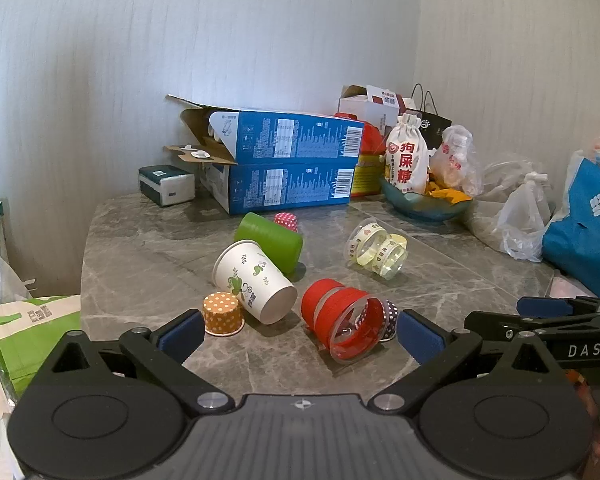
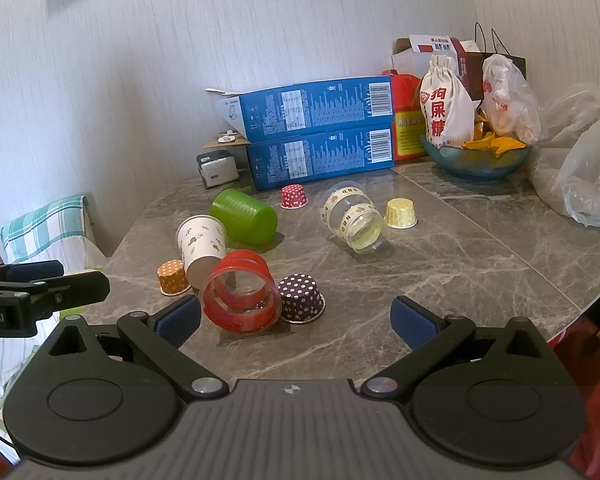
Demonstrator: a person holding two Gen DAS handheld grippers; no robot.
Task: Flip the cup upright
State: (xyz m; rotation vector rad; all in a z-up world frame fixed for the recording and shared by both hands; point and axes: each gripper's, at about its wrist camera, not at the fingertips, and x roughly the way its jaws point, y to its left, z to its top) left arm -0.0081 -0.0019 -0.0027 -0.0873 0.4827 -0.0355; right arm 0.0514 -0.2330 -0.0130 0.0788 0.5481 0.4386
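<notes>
A grey marble table [image 2: 440,248] stands in a white-walled corner, cluttered at the back. Both the left gripper [image 1: 300,338] and right gripper [image 2: 296,322] hover with jaws wide apart, holding nothing. The red-banded clear cup [image 2: 242,292] lies on its side just in front of them, mouth toward the cameras. Best, I judge, to pinch its rim and tip it onto its base. Behind it lie three more tipped cups: white paper cup [image 2: 202,246], green cup [image 2: 246,216], yellow-banded clear cup [image 2: 352,216]. Four small dotted baking cups sit upside down.
</notes>
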